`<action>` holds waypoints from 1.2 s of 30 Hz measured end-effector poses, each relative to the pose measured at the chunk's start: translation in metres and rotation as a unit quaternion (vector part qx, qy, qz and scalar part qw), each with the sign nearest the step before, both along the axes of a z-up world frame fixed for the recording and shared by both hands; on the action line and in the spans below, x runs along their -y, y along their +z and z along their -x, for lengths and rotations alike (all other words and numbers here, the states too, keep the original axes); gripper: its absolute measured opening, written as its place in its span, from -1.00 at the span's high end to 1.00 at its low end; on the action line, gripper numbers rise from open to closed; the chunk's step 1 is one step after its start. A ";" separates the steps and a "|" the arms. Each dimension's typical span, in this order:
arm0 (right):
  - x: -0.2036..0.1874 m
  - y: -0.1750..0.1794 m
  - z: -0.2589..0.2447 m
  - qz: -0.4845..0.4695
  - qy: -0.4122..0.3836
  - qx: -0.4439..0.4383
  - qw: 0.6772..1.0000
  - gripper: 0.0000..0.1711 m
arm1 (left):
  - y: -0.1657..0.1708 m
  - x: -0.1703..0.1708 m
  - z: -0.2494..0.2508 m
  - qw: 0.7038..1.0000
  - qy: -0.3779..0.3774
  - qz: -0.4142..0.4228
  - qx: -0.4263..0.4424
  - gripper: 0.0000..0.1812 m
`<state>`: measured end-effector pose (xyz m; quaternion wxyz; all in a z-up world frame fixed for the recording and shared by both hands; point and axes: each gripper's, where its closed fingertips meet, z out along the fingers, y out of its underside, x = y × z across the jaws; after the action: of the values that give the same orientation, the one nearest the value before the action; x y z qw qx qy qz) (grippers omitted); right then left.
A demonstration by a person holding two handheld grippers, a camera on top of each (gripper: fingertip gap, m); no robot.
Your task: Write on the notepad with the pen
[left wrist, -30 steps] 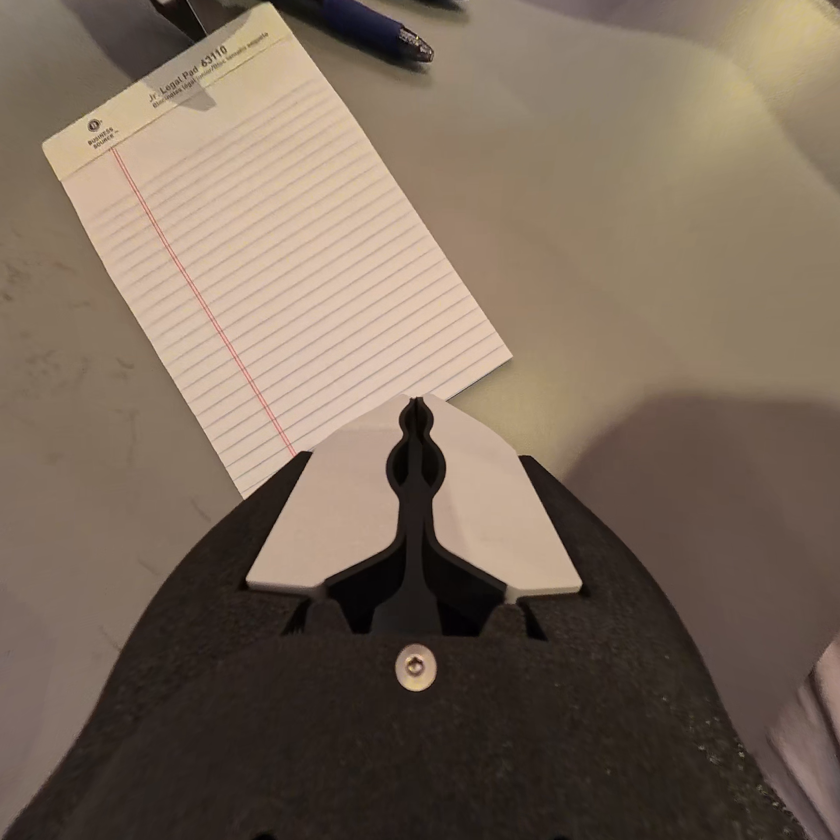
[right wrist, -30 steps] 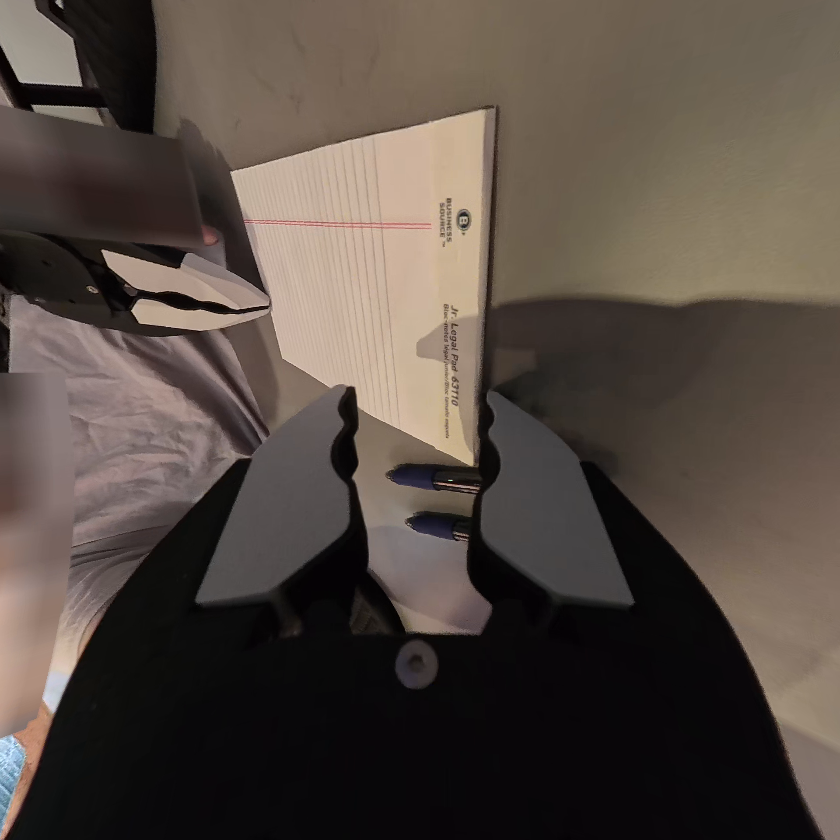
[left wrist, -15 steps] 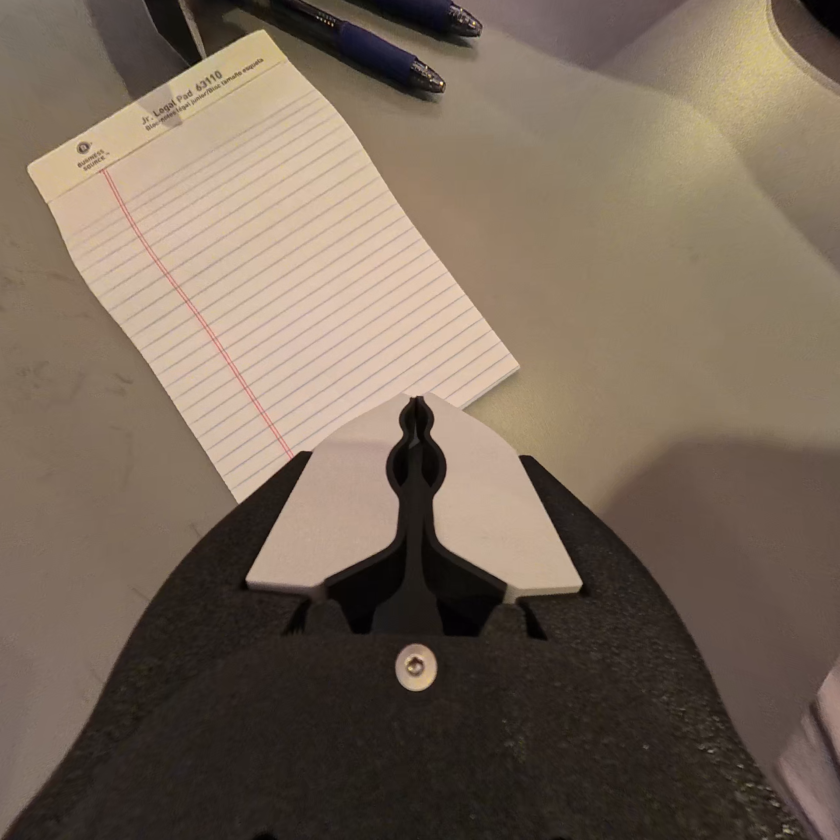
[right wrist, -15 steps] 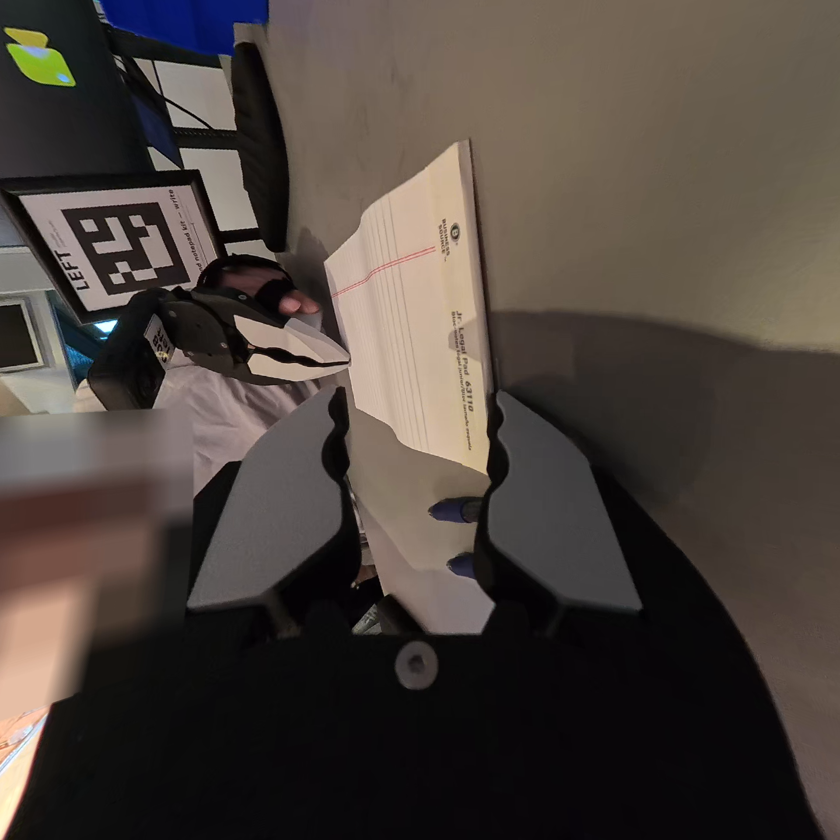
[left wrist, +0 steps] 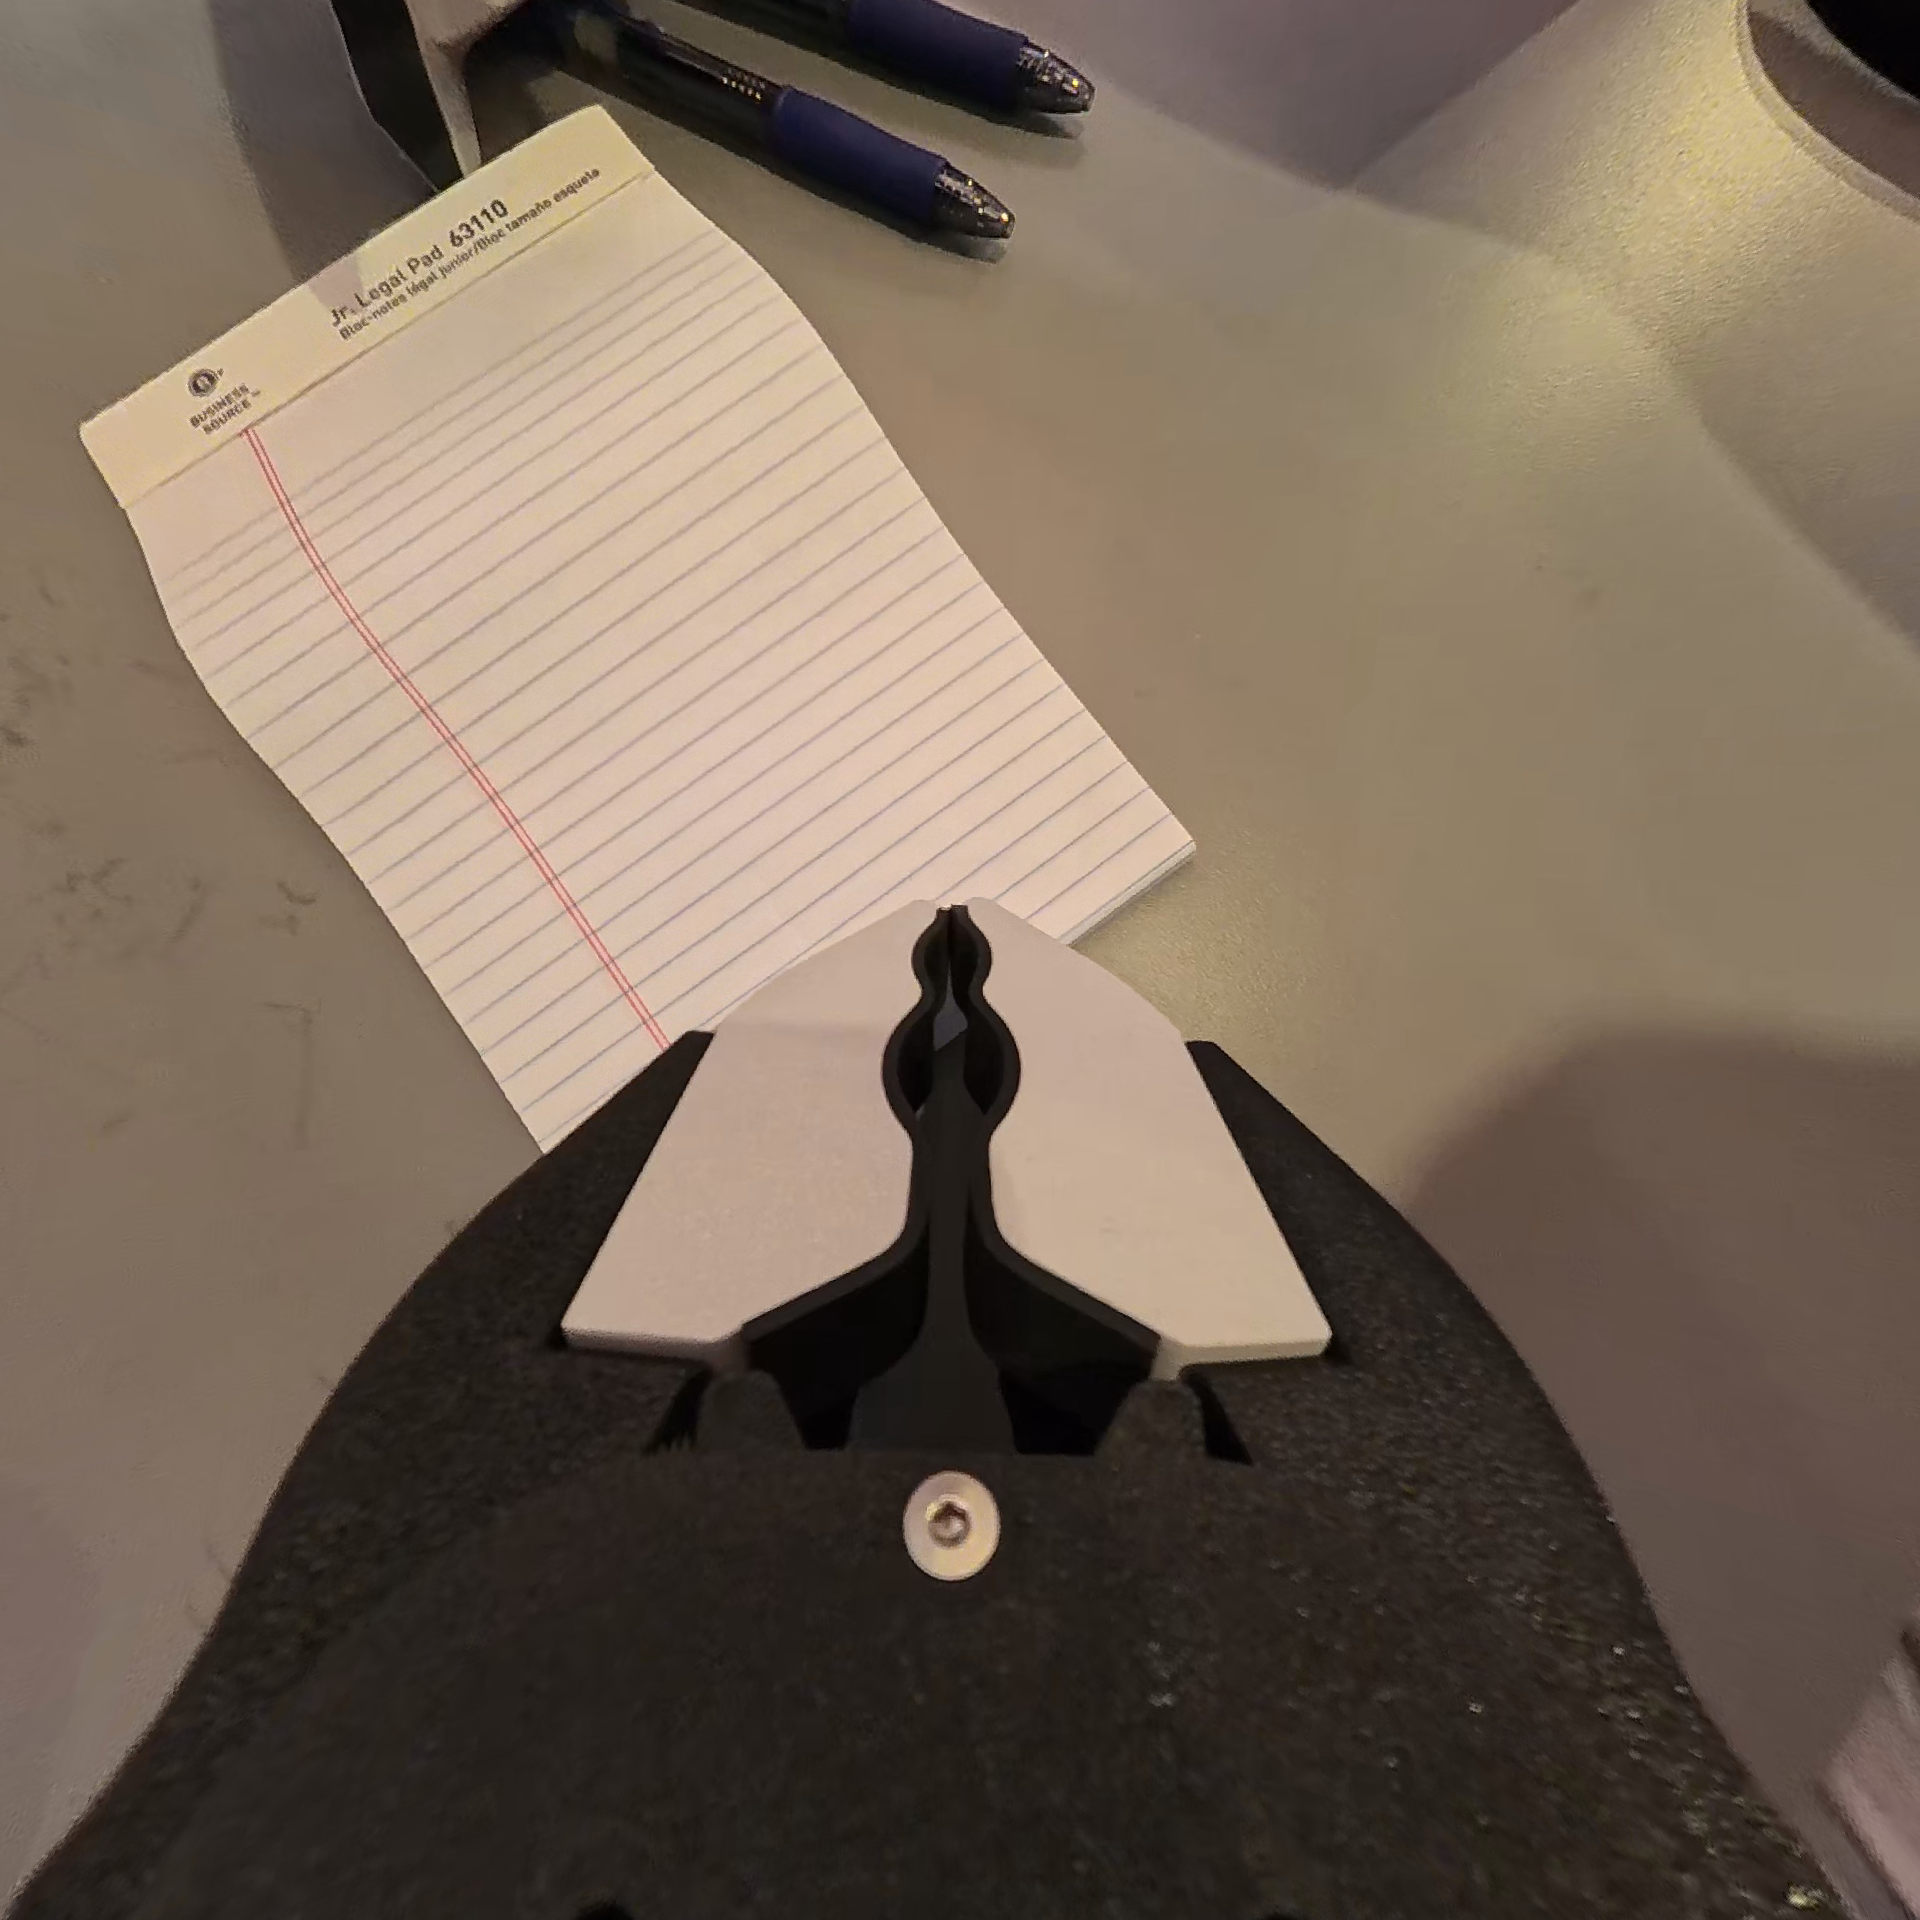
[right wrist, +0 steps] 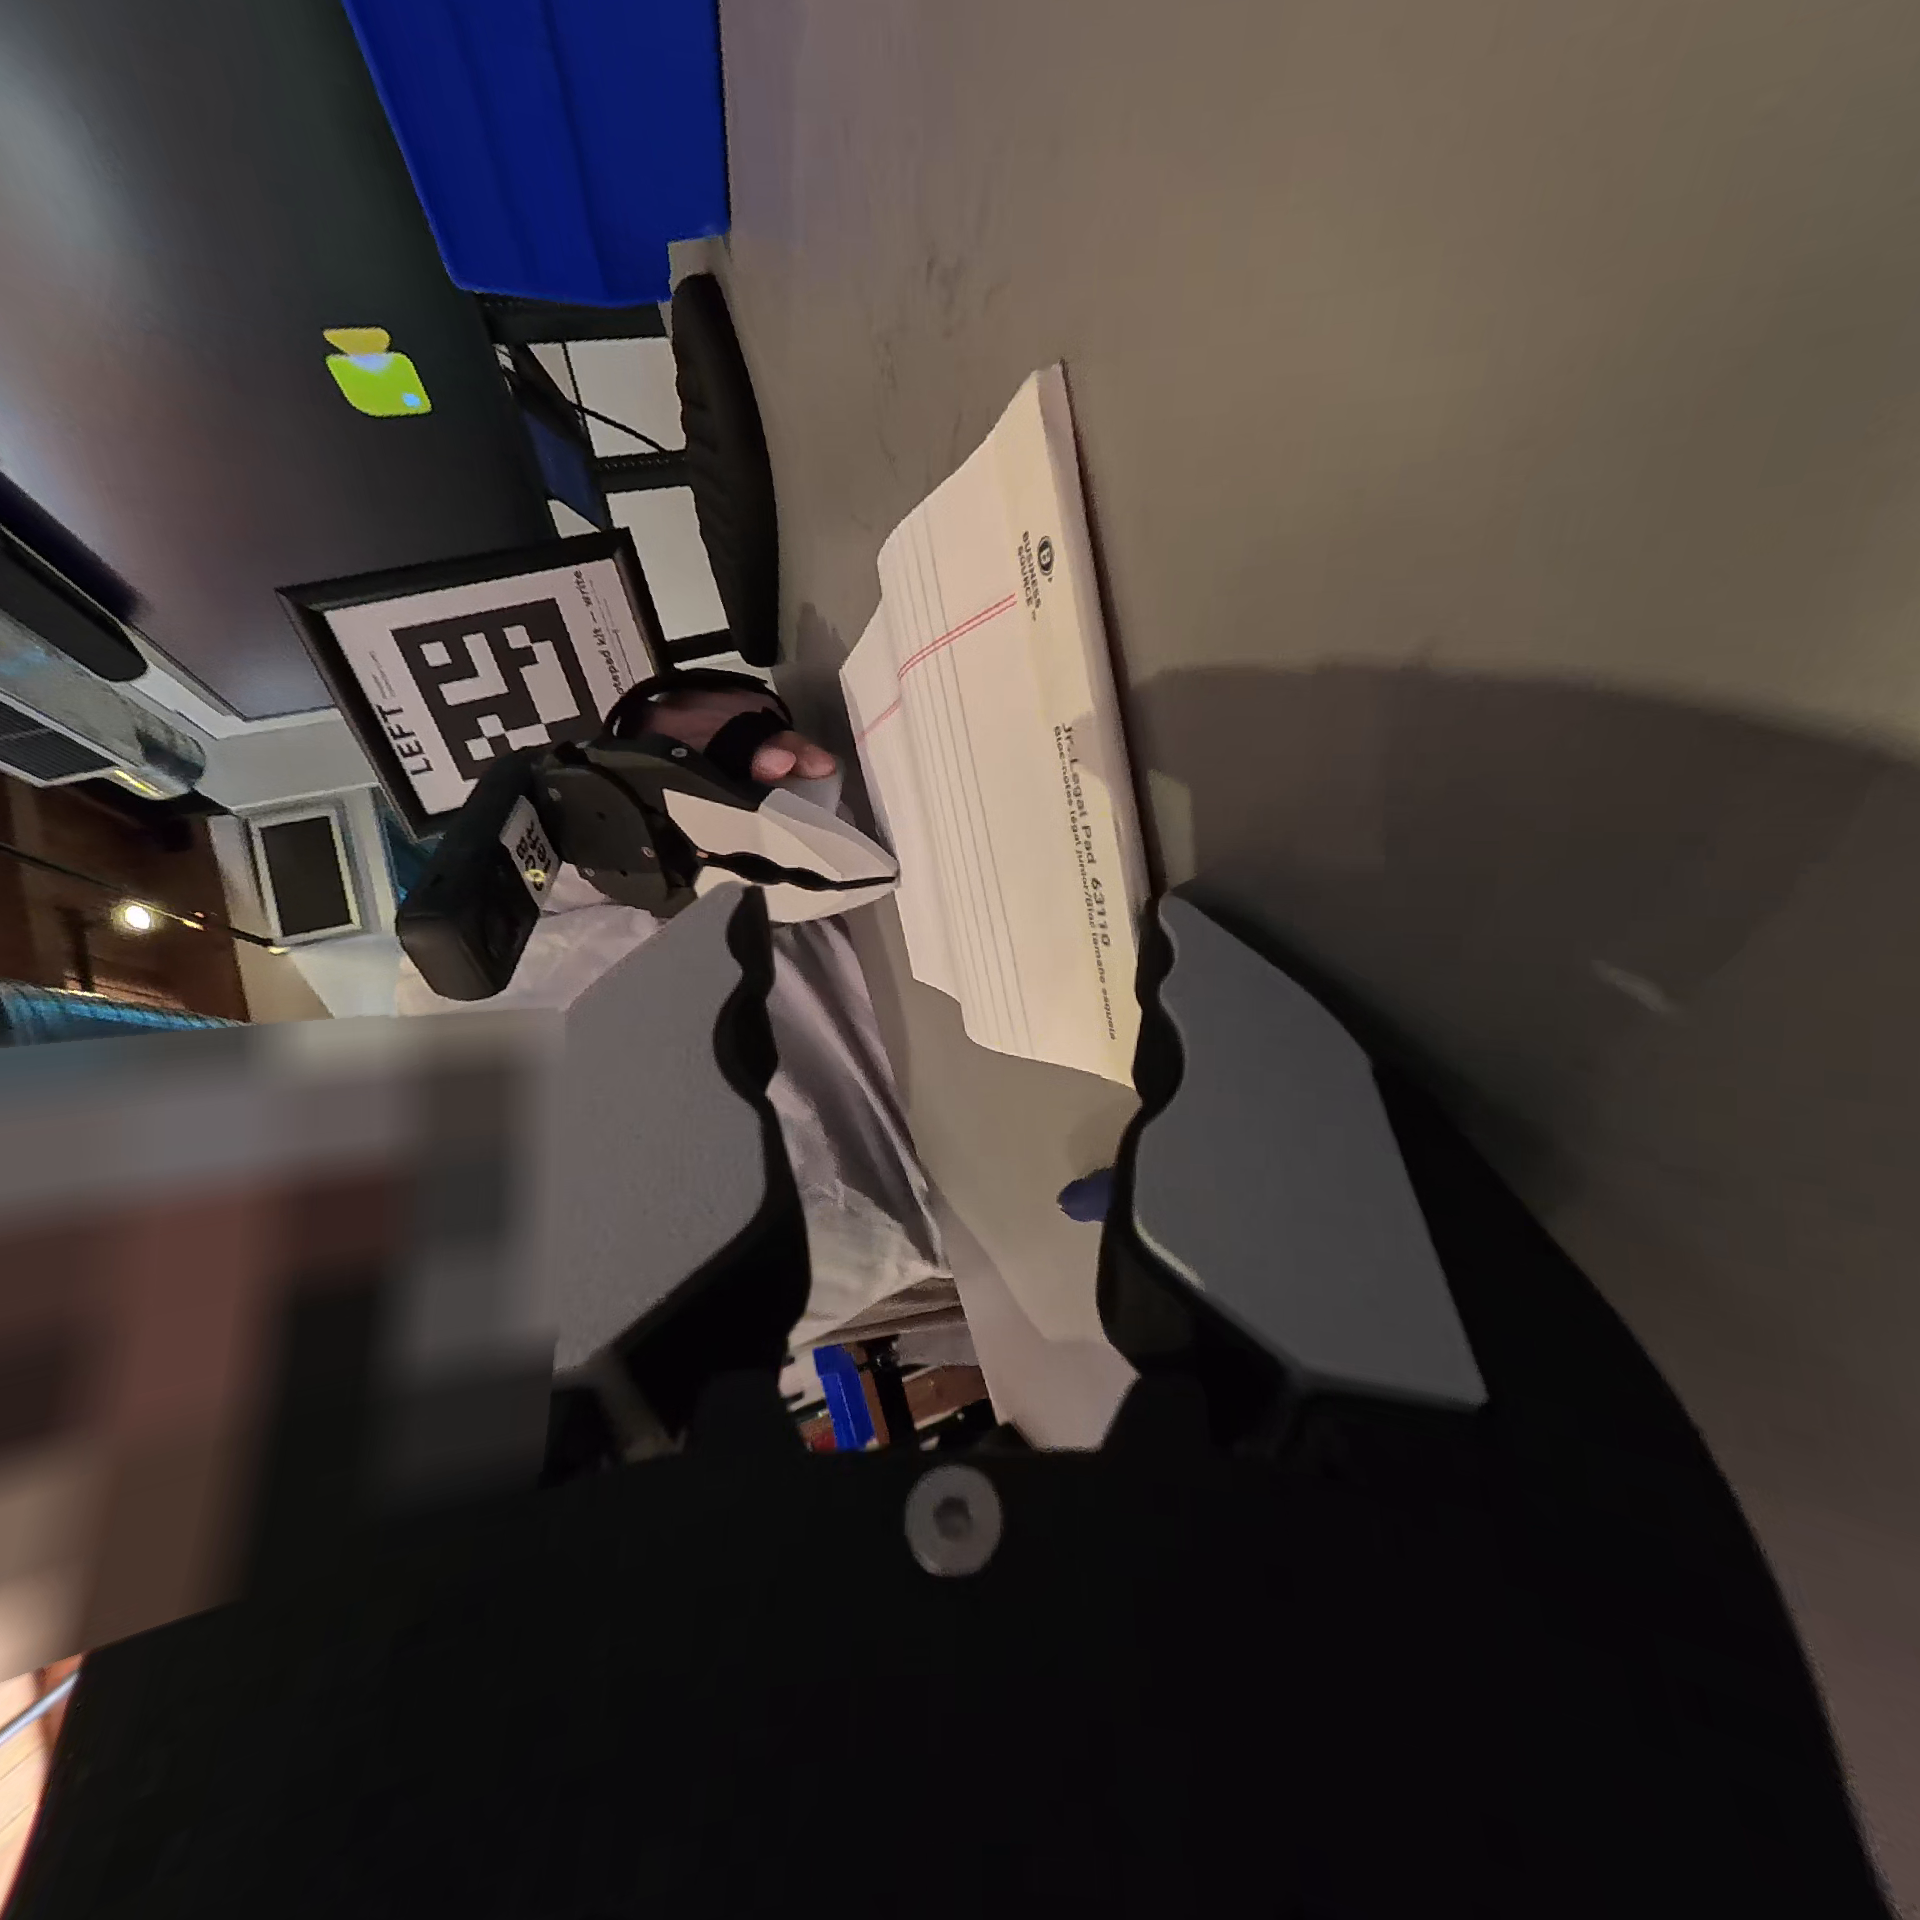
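Note:
A white lined notepad (left wrist: 623,623) lies flat on the grey table (left wrist: 1403,675). Two blue-grip pens lie beyond its top edge, one nearer (left wrist: 862,156) and one farther (left wrist: 977,42). My left gripper (left wrist: 951,914) is shut and empty, with its tips over the pad's near edge. My right gripper (right wrist: 951,914) is open and empty, steeply tilted, just past the pad's header (right wrist: 1081,790). One pen's blue end (right wrist: 1086,1197) shows against the inner side of its right finger; the rest of the pens is hidden. The left gripper also shows in the right wrist view (right wrist: 831,862).
A framed black-and-white marker board (right wrist: 488,686) and a black chair back (right wrist: 727,468) stand beyond the table's edge. A person's pale clothing (right wrist: 852,1091) is at that edge. A curved grey rim (left wrist: 1818,156) sits at the far right of the table. The grippers' ends are close to 20 cm from one another.
My right gripper has tipped up and swung, so the pens have slid behind its right finger and the room shows. The left wrist view has drawn back, showing both pens. Left stays shut.

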<state>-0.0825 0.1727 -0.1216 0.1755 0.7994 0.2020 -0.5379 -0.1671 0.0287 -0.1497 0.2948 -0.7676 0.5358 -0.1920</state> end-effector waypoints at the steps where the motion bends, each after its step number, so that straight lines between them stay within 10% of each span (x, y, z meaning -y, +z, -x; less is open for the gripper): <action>1: -0.001 0.002 0.001 0.003 -0.006 -0.003 1.000 0.23 | 0.000 0.000 0.000 1.000 -0.001 0.000 0.001 1.00; 6: -0.007 0.035 0.011 0.021 -0.036 -0.096 0.994 0.54 | 0.000 0.000 -0.001 1.000 -0.006 -0.006 0.006 1.00; 36: -0.003 0.041 0.016 -0.012 -0.012 -0.088 0.996 0.57 | 0.000 -0.001 -0.001 0.999 -0.008 -0.019 0.028 1.00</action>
<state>-0.0986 0.1753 -0.0809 0.1409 0.7534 0.2130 -0.6060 -0.1656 0.0292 -0.1495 0.3229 -0.7516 0.5373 -0.2053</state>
